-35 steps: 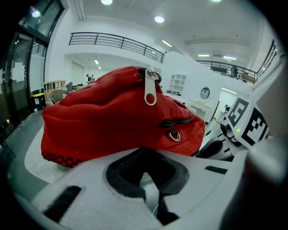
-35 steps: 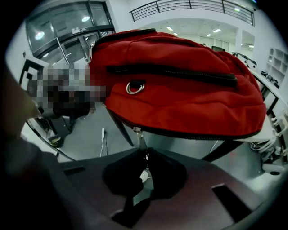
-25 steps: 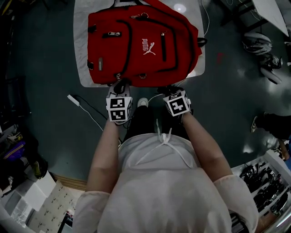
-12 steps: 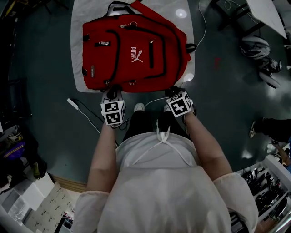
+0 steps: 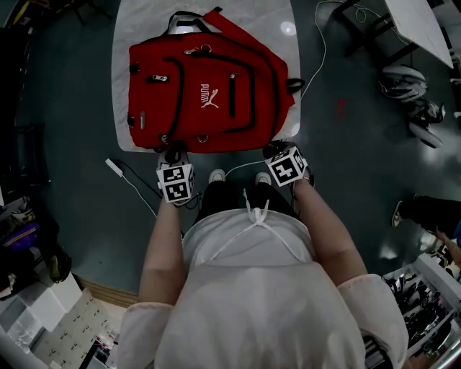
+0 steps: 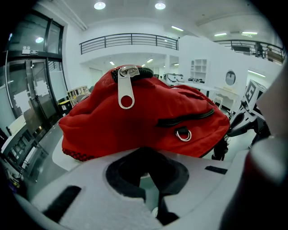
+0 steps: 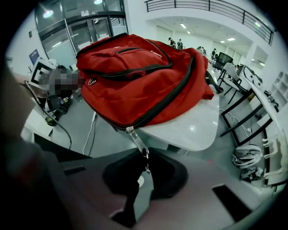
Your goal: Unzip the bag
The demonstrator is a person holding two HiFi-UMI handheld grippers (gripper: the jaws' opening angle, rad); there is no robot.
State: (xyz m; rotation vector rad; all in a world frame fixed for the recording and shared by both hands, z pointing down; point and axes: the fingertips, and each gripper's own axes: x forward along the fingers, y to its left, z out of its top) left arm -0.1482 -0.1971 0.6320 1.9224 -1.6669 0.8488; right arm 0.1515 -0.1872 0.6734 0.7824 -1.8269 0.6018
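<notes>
I stand at the near edge of a white desk [image 5: 144,21], where a red backpack [image 5: 205,97] lies flat across the middle, its base reaching the near edge and its handle toward the far edge. My left gripper [image 5: 175,153] sits at the near edge toward the left corner, jaws pressed together on nothing I can see, with the bag just beyond them. My right gripper [image 5: 277,150], at the near right corner, is clenched on the zipper pull [image 7: 137,141] that hangs from the bag's base. The main zip [image 7: 166,101] runs closed along its visible length, so by my reading the pull is secured and the whole unzipping is left to do.
</notes>
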